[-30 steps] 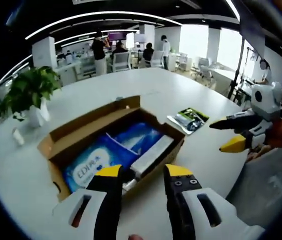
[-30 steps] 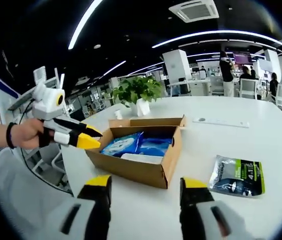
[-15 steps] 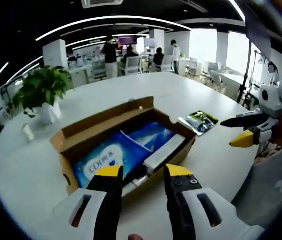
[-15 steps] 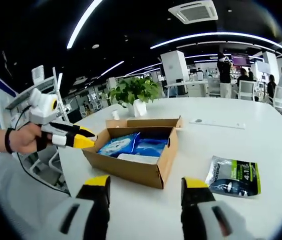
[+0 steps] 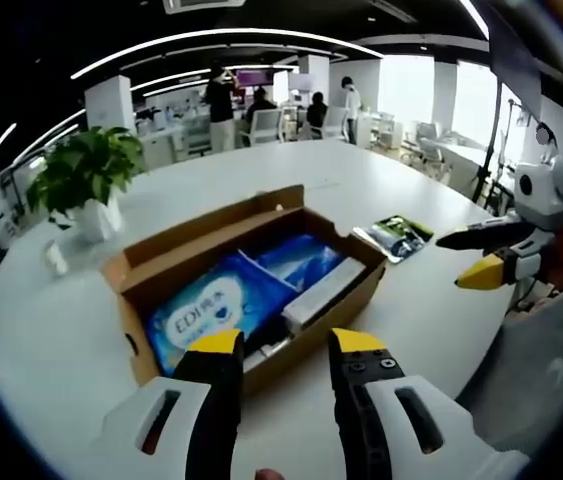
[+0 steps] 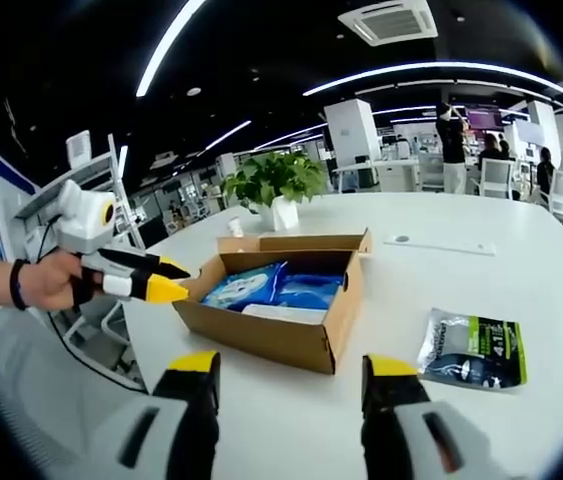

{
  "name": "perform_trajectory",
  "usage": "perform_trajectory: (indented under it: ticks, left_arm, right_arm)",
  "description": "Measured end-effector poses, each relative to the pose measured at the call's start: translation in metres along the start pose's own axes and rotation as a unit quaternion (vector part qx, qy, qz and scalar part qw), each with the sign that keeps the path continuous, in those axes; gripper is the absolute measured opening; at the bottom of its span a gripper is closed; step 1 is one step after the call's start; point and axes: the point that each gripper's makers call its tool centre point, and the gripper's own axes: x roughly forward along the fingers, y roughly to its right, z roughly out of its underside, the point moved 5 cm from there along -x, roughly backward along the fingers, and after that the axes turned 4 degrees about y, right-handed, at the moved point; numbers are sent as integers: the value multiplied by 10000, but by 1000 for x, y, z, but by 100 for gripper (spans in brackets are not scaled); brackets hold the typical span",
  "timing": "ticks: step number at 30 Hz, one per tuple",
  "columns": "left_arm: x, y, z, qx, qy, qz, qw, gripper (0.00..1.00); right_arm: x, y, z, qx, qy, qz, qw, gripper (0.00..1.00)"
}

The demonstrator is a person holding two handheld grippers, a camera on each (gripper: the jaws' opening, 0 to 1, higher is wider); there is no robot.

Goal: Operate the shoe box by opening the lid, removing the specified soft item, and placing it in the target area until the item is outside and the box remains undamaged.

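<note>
The shoe box (image 5: 251,285) sits open on the white table (image 5: 51,340), its lid folded back along the far side, and it looks unbent. Inside lie soft blue packs (image 5: 211,305) side by side with a pale, flat white item (image 5: 323,292) along the box wall nearest the right gripper. In the right gripper view the same box (image 6: 281,315) stands well in from the table's near edge, the blue packs (image 6: 261,287) showing above its front wall.

Over the last second your left gripper (image 5: 286,345) has drawn slightly closer over the box's near wall, so the box sits a little larger and nearer between its yellow-tipped jaws. Those jaws stand apart and empty. Your right gripper (image 6: 291,365) has hardly shifted; its jaws are also parted, holding nothing, short of the box. In the left gripper view it (image 5: 476,255) hovers off the table's right edge.

A dark printed pouch (image 6: 473,352) already rests on the bare table beside the box, toward the right edge. A potted plant (image 5: 81,185) stands beyond the box.

Judging from this, the lid step is done and nothing inside is gripped yet; the reach into the box comes next.
</note>
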Motion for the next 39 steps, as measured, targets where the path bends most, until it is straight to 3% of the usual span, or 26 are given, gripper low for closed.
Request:
perform_trajectory:
  ticks: [39]
  left_arm:
    - [-18,13,18,-13,-160,37,9999,33]
  right_arm:
    - [-8,-19,16,92,-98,-160,9998,54]
